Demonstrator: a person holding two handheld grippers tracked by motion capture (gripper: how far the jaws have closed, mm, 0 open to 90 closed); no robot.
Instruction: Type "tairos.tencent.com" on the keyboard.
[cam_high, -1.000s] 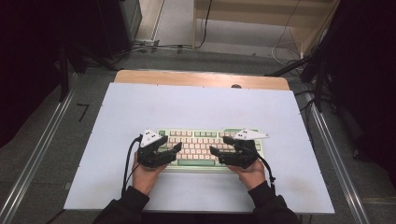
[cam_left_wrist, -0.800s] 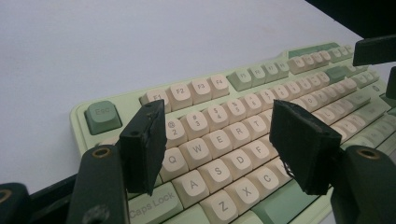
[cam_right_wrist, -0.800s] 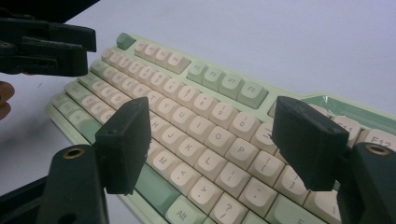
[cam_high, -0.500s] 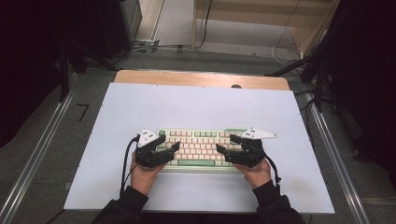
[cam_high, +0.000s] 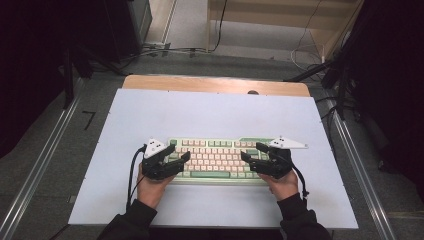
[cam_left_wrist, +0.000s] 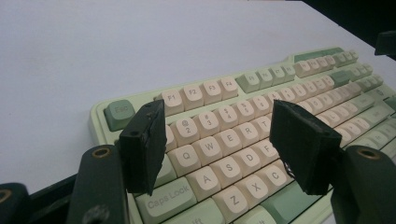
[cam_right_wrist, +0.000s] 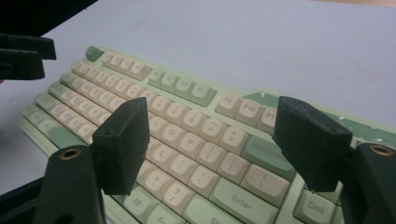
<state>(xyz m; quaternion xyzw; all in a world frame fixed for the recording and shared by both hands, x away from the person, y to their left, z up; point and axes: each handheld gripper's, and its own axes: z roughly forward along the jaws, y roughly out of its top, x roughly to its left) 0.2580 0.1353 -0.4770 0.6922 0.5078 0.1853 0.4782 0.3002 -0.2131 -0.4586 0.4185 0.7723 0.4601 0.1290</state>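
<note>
the left gripper (cam_high: 181, 159) is hovering wide open over the keyboard (cam_high: 220, 159). the right gripper (cam_high: 251, 155) is hovering wide too, gripping nothing.

My keyboard (cam_left_wrist: 261, 140) cut off at the frame's right, bottom keys behind my jaws, far keycap legends blurred.

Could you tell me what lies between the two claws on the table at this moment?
In the high view, the middle rows of keys of the keyboard lie between the left claw and the right claw; nothing else lies there.
</note>
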